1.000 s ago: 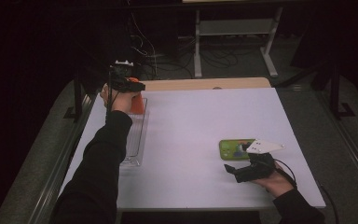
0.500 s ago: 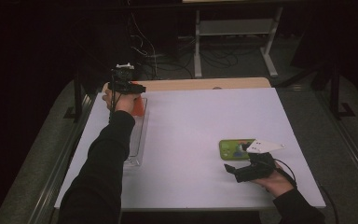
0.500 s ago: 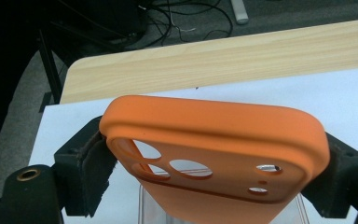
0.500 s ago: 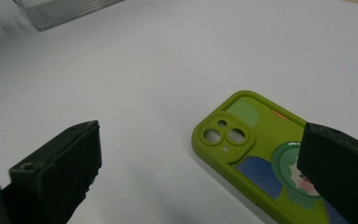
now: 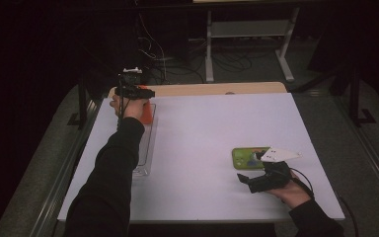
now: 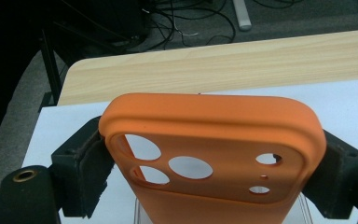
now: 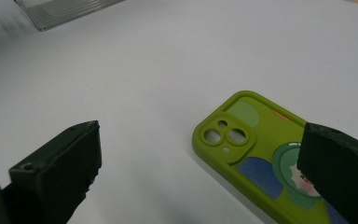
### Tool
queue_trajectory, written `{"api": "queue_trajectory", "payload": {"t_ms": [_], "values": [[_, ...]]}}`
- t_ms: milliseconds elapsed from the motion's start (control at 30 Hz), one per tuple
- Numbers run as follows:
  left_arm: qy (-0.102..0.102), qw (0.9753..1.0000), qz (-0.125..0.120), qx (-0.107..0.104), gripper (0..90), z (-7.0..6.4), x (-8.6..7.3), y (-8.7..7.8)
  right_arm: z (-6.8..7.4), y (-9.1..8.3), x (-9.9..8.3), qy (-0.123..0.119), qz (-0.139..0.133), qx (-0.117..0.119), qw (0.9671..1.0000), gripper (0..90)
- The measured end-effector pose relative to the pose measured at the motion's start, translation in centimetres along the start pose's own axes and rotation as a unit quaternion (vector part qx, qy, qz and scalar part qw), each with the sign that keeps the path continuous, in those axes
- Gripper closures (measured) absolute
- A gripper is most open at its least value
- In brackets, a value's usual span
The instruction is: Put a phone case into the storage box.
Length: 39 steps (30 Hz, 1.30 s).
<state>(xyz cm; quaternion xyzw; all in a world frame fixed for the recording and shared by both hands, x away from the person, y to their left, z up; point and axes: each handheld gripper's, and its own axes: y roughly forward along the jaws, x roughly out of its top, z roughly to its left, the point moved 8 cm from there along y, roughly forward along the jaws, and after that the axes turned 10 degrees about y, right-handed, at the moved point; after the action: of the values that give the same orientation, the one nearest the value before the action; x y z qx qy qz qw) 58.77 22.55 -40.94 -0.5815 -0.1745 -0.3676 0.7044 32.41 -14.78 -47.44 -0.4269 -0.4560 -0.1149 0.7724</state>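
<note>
An orange phone case [image 6: 209, 144] with round camera cut-outs is clamped by its two sides between the jaws of my left gripper [image 6: 209, 158]. In the high view this gripper [image 5: 143, 98] holds the orange case [image 5: 147, 113] above the far end of a clear tray [image 5: 145, 150] at the table's far left. A green phone case [image 5: 246, 157] with a cartoon print lies flat at the near right. My right gripper [image 5: 251, 170] stands open just in front of it. In the right gripper view the green case [image 7: 261, 154] lies between and beyond the spread jaws, partly behind the right one.
The table has a white top [image 5: 212, 133] with a wooden strip [image 5: 217, 89] along its far edge. A corner of the clear tray [image 7: 65, 11] shows far off in the right gripper view. Cables and a metal stand [image 5: 246, 29] lie on the dark floor beyond.
</note>
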Motion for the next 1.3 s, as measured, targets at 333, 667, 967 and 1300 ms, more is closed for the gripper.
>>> {"api": "queue_trajectory", "payload": {"t_ms": [333,667,967,1300], "values": [[0.001,1.0,-0.006,-0.002,11.3,-0.1,0.1,0.2,0.0,0.0,0.0,-0.002,0.0,0.0,1.0,0.0],[-0.002,1.0,-0.007,-0.004,6.1,-0.1,0.1,0.7,0.1,0.1,0.0,-0.003,0.002,0.001,1.0,0.0],[-0.005,0.9996,-0.014,-0.024,1.4,-0.3,0.3,0.7,0.1,0.1,0.0,-0.002,0.003,0.003,1.0,0.0],[0.009,0.9982,-0.032,-0.05,1.0,0.0,0.8,-0.9,0.2,0.1,-0.1,-0.003,0.004,0.002,1.0,0.0]]}}
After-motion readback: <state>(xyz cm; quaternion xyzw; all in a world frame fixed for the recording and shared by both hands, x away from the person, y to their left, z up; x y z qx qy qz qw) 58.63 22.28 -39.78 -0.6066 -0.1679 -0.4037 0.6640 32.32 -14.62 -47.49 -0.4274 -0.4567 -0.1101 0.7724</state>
